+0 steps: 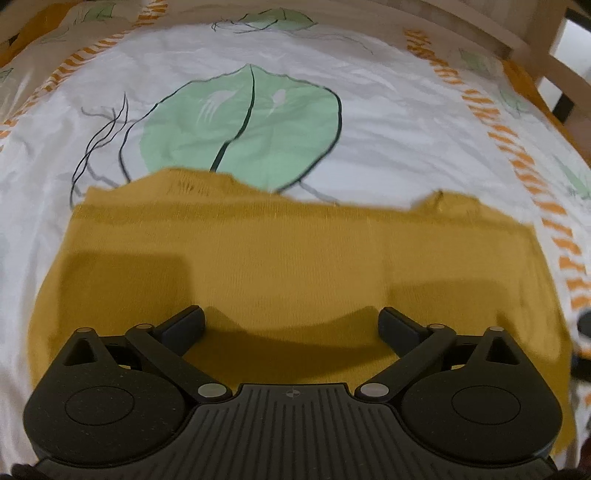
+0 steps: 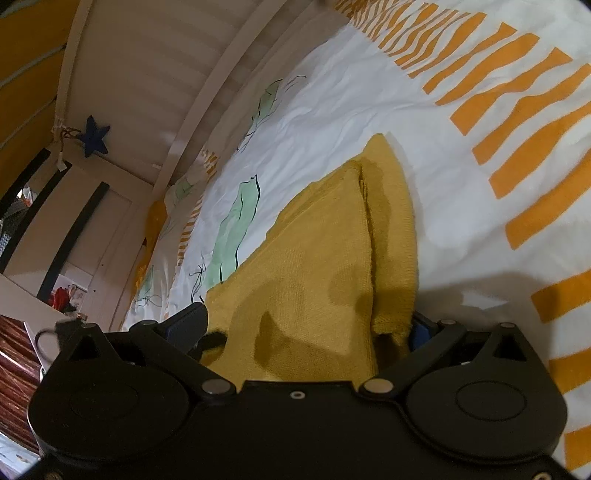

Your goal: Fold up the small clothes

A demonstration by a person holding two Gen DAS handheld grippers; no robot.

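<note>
A mustard-yellow knitted garment (image 1: 280, 258) lies flat on the bed, folded into a broad band. My left gripper (image 1: 291, 325) hovers over its near part, open wide, with nothing between its fingers (image 1: 186, 323). In the right wrist view the same garment (image 2: 317, 266) shows a folded layer on top and a loose edge at the right. My right gripper (image 2: 306, 328) is open wide at the garment's near end. The cloth lies between its fingers and partly covers the right fingertip (image 2: 423, 330). The left fingertip (image 2: 188, 321) rests at the cloth's left edge.
The bed cover (image 1: 388, 122) is white with green leaf prints and orange striped bands. A wooden bed rail (image 1: 509, 33) runs along the far right. In the right wrist view a slatted white rail (image 2: 192, 85), a blue star (image 2: 94, 136) and a cupboard lie to the left.
</note>
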